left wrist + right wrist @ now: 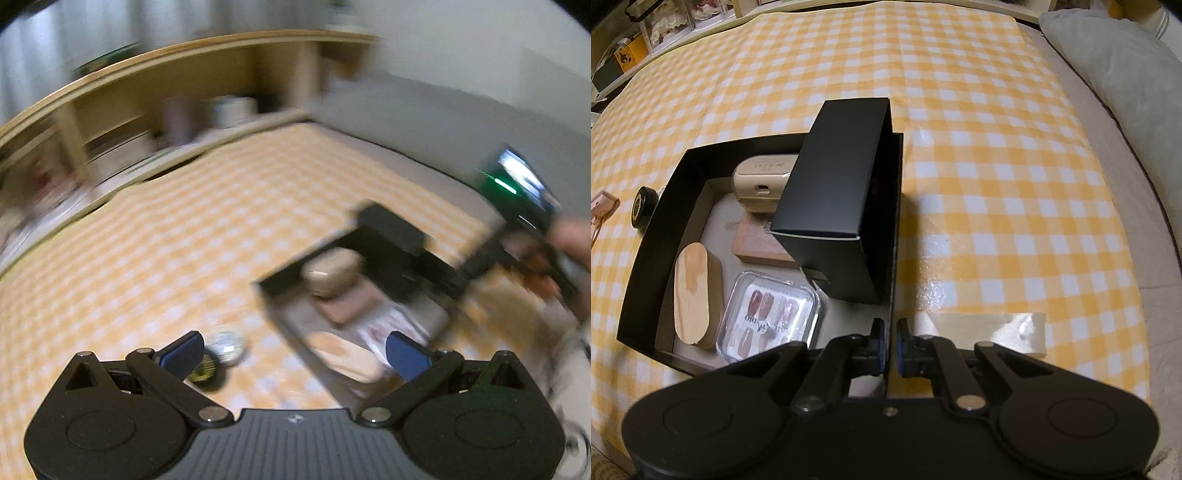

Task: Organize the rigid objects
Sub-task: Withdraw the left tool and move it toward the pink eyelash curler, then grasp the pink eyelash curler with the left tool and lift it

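Your left hand-held gripper [293, 352] is hovering wide open, empty | small round jar [225, 347] is lying just ahead-left | your right hand-held gripper [891, 347] is pinching the black tray [894, 236] wall

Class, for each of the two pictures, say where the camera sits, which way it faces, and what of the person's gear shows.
Left wrist: behind the open left gripper, looking across the checked cloth at the black tray; the right gripper shows, blurred.
Right wrist: behind the right gripper, shut on the tray wall, looking down into it.
Shared: tray, tall black box, cloth.
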### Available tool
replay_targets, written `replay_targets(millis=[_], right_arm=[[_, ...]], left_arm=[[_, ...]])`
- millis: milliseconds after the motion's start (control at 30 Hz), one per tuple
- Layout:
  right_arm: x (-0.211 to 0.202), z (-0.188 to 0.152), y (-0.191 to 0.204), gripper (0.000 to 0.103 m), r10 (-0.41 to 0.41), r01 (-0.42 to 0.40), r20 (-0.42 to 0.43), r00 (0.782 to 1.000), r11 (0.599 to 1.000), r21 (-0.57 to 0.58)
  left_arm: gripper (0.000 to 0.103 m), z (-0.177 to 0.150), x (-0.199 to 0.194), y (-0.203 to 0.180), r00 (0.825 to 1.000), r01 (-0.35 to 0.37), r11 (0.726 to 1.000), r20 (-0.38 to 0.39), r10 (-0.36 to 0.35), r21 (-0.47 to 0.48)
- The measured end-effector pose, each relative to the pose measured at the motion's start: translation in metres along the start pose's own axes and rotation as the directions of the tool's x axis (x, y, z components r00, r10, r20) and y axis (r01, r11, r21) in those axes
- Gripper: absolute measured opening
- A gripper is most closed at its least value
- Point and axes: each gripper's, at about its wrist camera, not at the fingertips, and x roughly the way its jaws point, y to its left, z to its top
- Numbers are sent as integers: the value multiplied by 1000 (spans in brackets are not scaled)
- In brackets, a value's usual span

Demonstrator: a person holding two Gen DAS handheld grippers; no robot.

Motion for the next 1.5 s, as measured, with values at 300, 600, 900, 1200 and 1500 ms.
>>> replay_targets(millis=[300,600,900,1200,1500], right_arm=[[0,1,0,6,-3,3,-4,1000,1000,-5],[0,1,1,7,-6,6,-4,1000,1000,-14],[7,3,-7,7,-11,10,-15,1000,1000,-19],[23,2,2,7,-23,22,-30,999,999,-38],[28,4,5,7,-32,30,-33,999,999,-42]], left_arm=[[103,-12,9,85,981,-177,910,9,194,-374],[103,-40,21,138,939,-333,808,-96,329,-485],[87,-58,60,155,908,-413,849,-217,358,-330],[67,-84,83,170,884,-435,850,-321,340,-297],[31,-90,83,179,909,-394,821,-305,283,-413]])
